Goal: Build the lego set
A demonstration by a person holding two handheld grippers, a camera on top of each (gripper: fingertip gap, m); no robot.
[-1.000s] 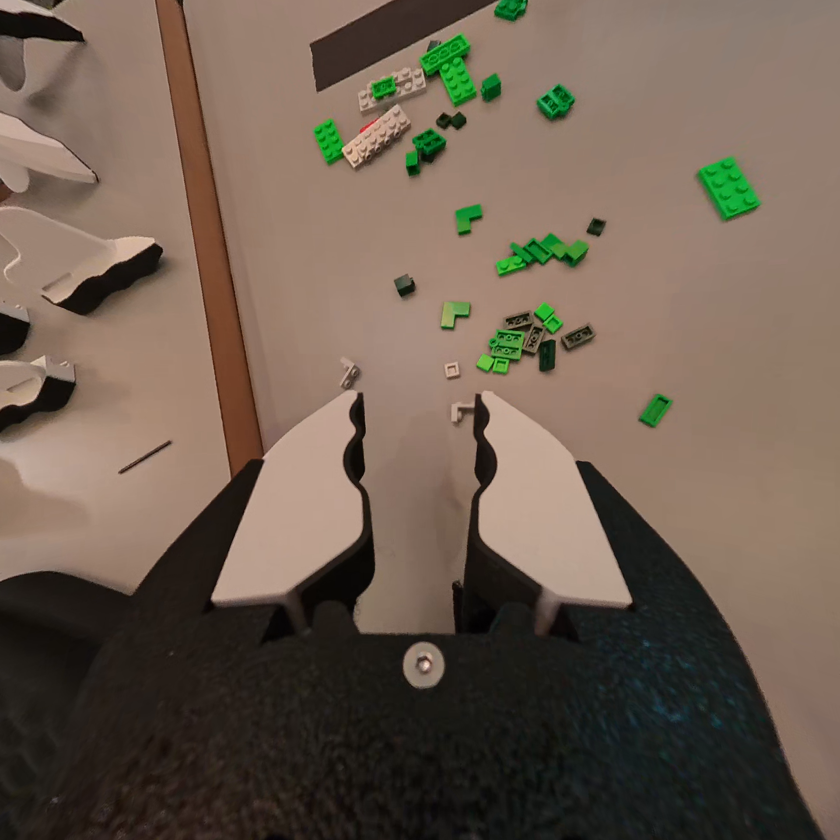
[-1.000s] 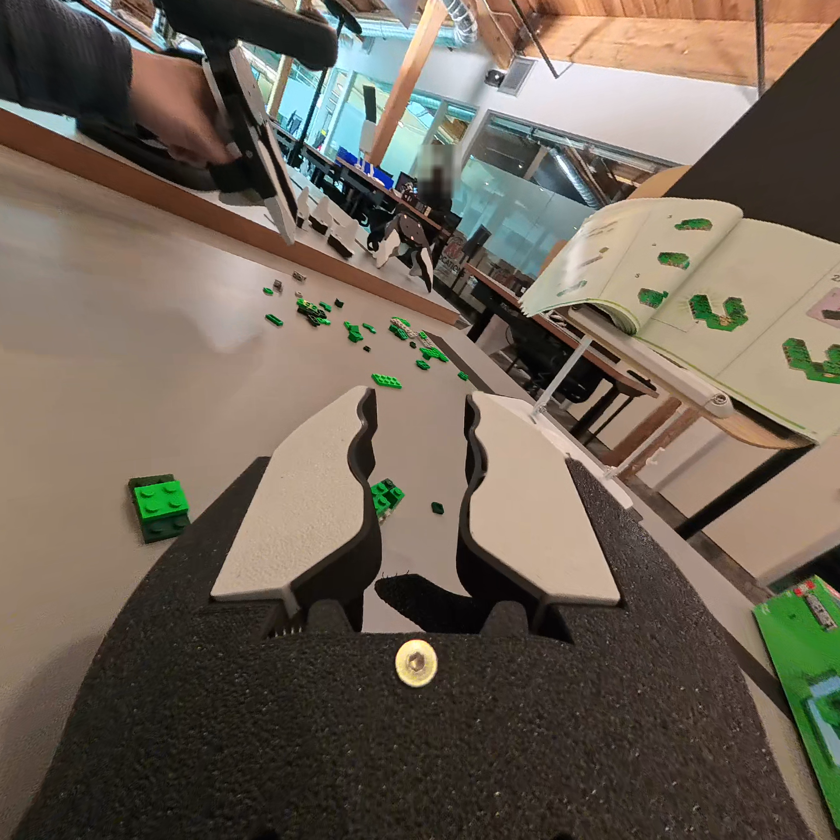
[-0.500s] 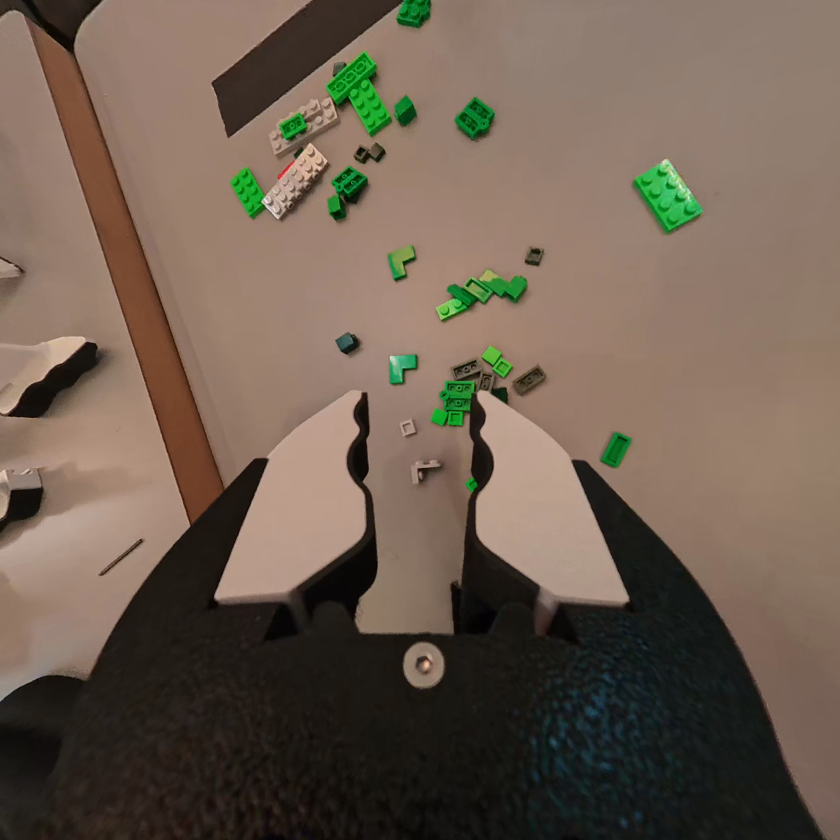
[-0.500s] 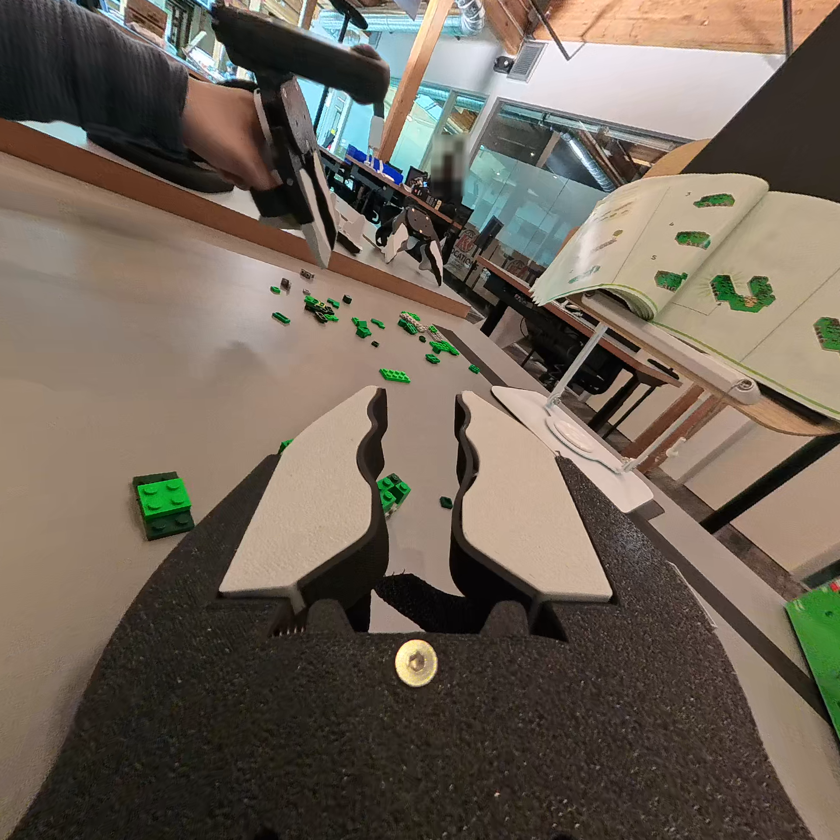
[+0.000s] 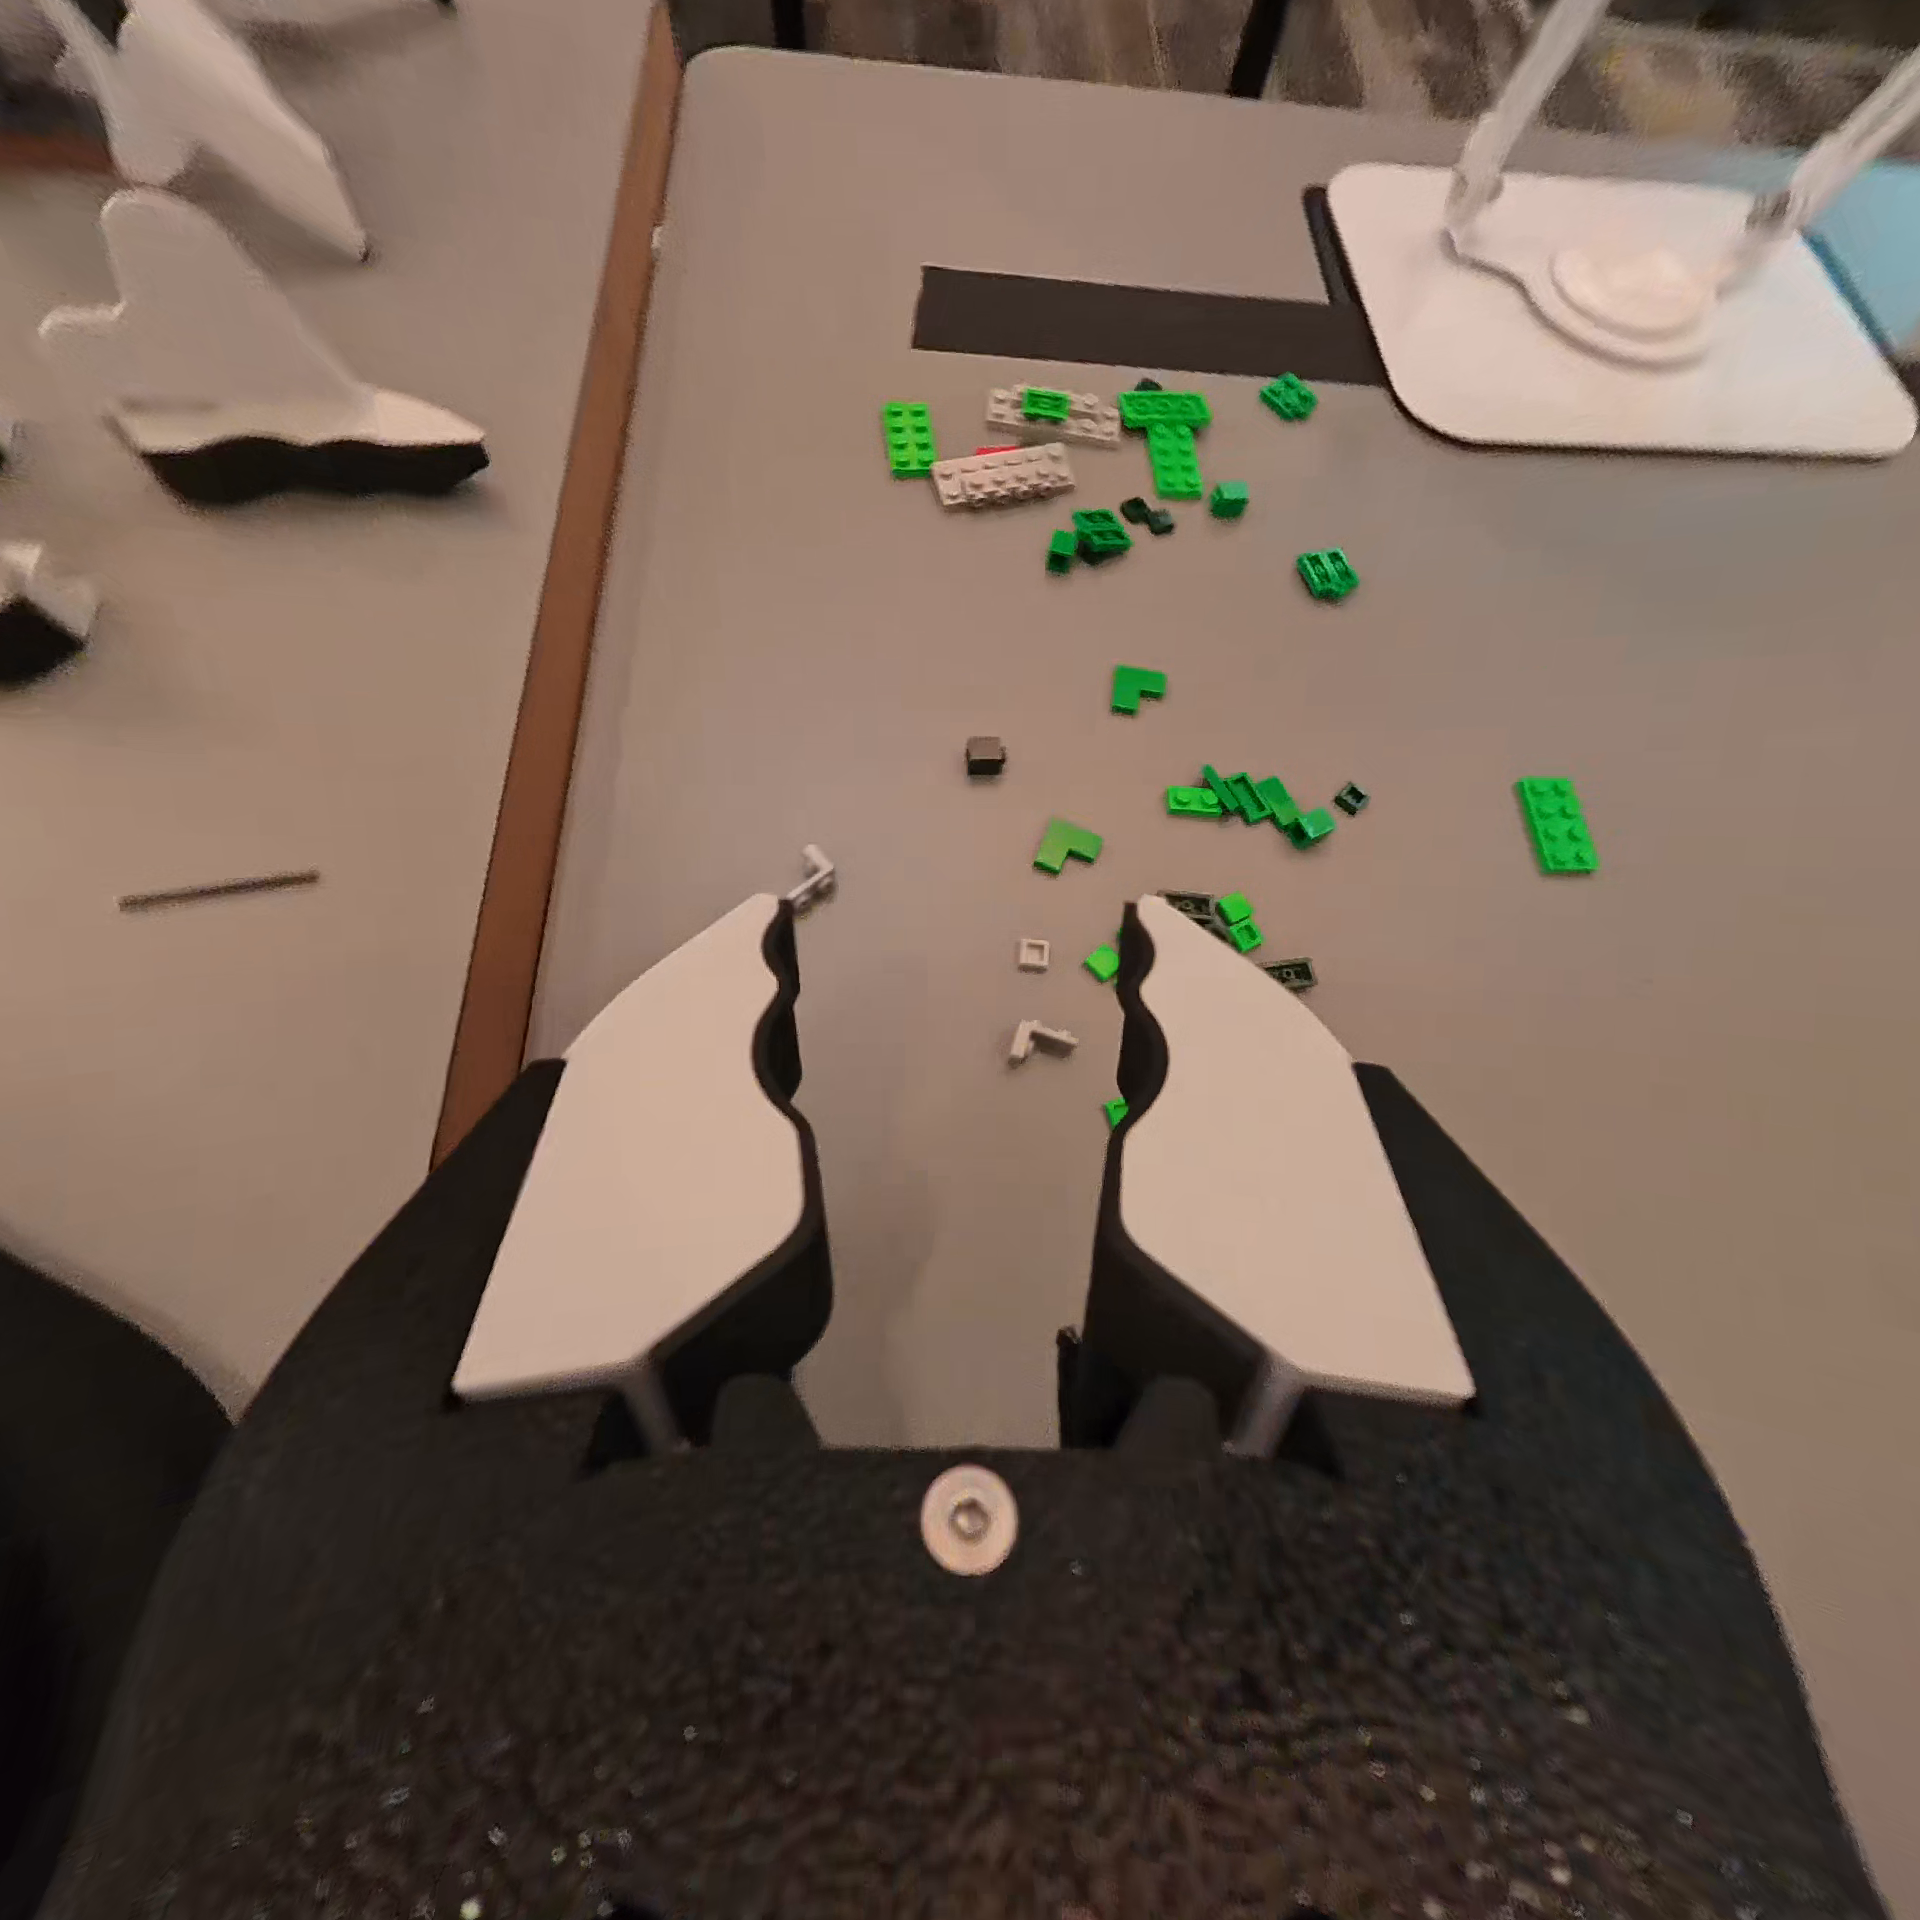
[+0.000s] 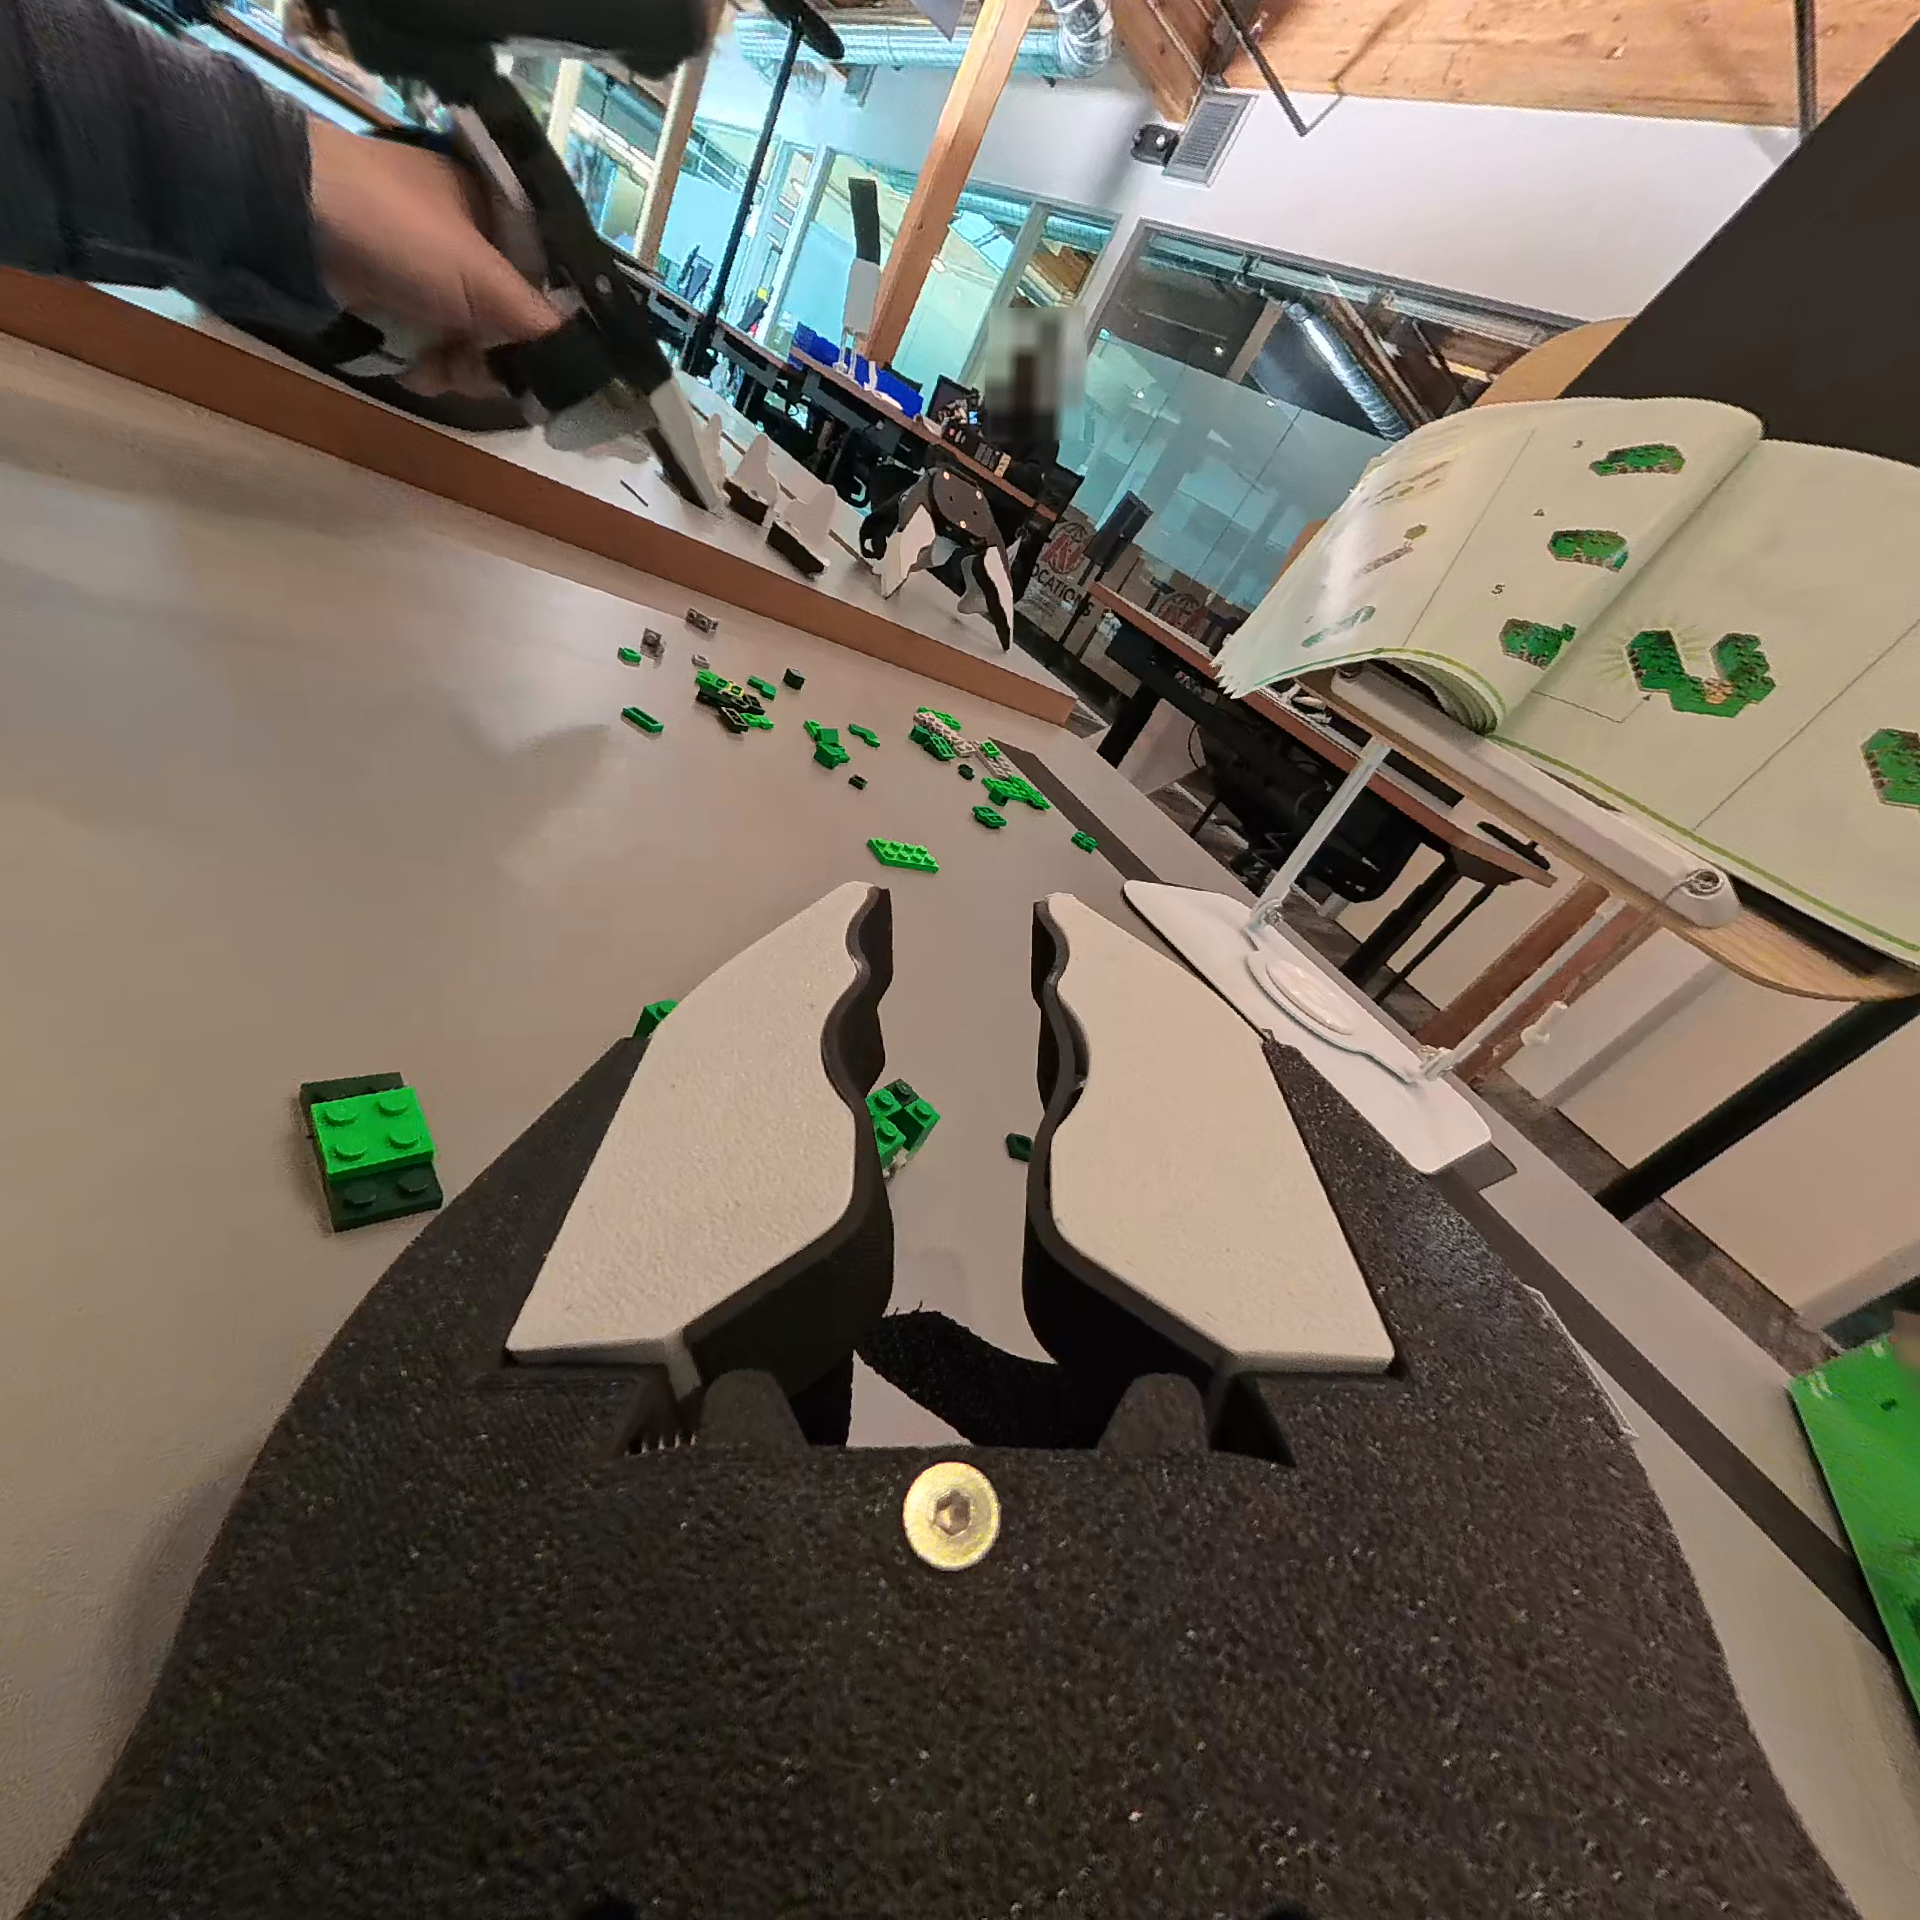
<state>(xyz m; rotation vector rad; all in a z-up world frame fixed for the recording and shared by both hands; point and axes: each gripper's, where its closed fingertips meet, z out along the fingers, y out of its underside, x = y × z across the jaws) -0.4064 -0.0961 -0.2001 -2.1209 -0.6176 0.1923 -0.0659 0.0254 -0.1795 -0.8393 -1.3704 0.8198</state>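
Lego pieces (image 5: pixel 1143 623) lie loose across the grey tabletop (image 5: pixel 1558 1143), mostly green with a few grey ones, running from near the left edge toward the far edge, where a strip of black tape (image 5: pixel 1122 312) and the white base of a book stand (image 5: pixel 1621 312) sit. The stand holds an open manual (image 6: pixel 1621 623) above the far right corner. Nearer the right gripper a small stack (image 6: pixel 369 1148), a bright green brick on a dark green one, stands alone, with a little green cluster (image 6: pixel 902 1122) just beside that gripper's left finger.

The left gripper (image 5: pixel 961 914) hangs above the pieces near the left edge, jaws wide apart and holding nothing. Between its fingers, on the tabletop below, lie a grey bracket (image 5: pixel 1039 1041) and a tiny grey square tile (image 5: pixel 1032 954); a second grey bracket (image 5: pixel 818 878) sits just off the left fingertip. The right gripper (image 6: pixel 961 904) rests low over the tabletop, jaws parted by a narrower gap, also empty.

The build looks barely begun: only the small stack is joined, and almost everything else is still scattered. The step in hand seems to be picking the next piece, likely one of the small grey parts under the left gripper. That calls for lowering the left gripper straight over the chosen part, lining the fingers across its short sides, and closing gently, since so small a piece may skid or flip. Neighbouring green bits by the right finger could get nudged.
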